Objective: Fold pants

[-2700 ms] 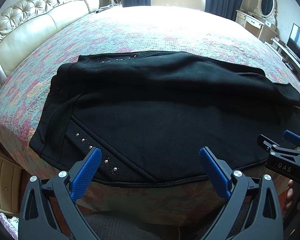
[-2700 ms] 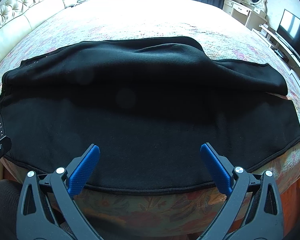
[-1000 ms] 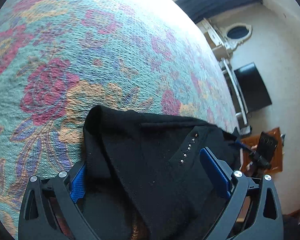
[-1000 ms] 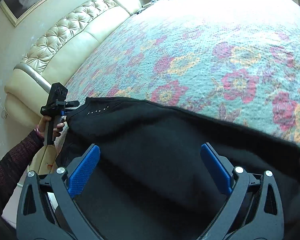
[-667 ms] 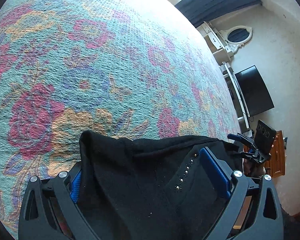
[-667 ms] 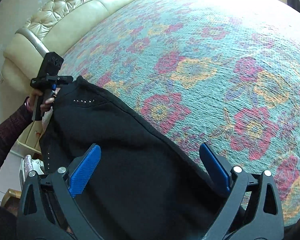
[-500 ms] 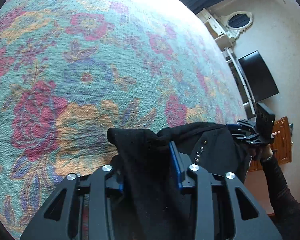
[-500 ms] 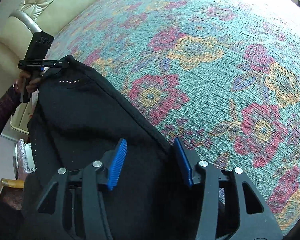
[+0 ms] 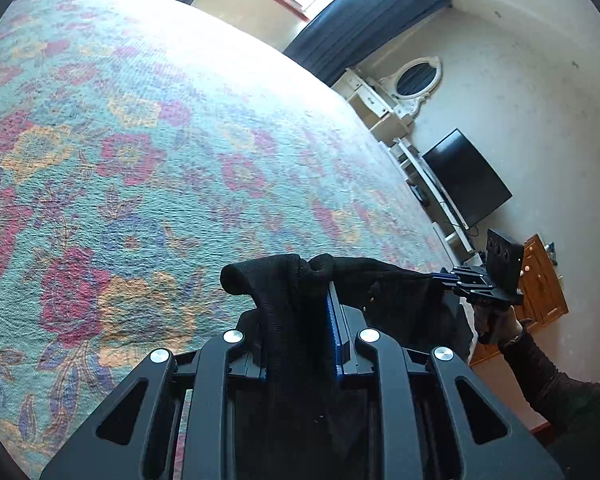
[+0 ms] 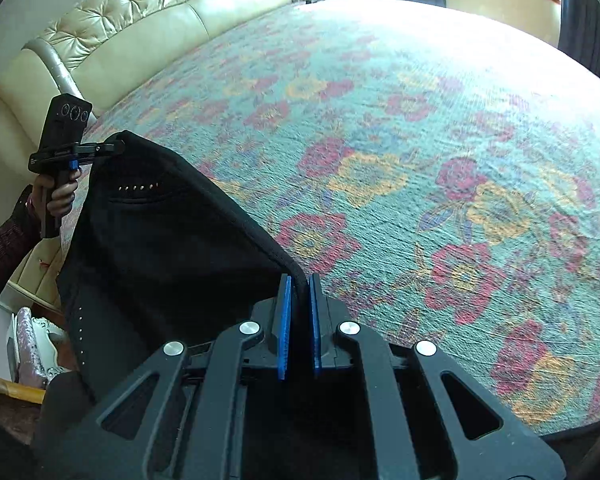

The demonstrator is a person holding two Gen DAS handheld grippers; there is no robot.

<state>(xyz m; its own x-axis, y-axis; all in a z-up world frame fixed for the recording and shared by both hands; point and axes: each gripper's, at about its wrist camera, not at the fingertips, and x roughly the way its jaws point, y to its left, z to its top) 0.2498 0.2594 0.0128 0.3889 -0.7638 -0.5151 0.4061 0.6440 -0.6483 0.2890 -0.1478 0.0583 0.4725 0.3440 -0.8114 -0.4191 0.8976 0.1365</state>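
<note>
The black pants (image 10: 160, 240), with a row of small studs, hang stretched between my two grippers above the near edge of the floral bed (image 10: 380, 120). In the right wrist view my right gripper (image 10: 299, 284) is shut on the pants' hemmed edge. At the far left my left gripper (image 10: 114, 146) holds the other corner. In the left wrist view my left gripper (image 9: 296, 320) is closing its jaws on a bunched fold of the pants (image 9: 284, 292), with the pads pressing the cloth. My right gripper (image 9: 446, 278) shows at the right, held by a hand (image 9: 496, 324).
A cream tufted headboard (image 10: 160, 20) runs along the bed's left side. A TV (image 9: 466, 182), a white dresser with an oval mirror (image 9: 416, 80) and a wooden cabinet (image 9: 540, 292) stand at the right. Dark curtains (image 9: 360, 28) frame the far window.
Both grippers went from wide open around the pants' edge to closed on it. Both then rose, lifting the pants off the bed and pulling them taut.
</note>
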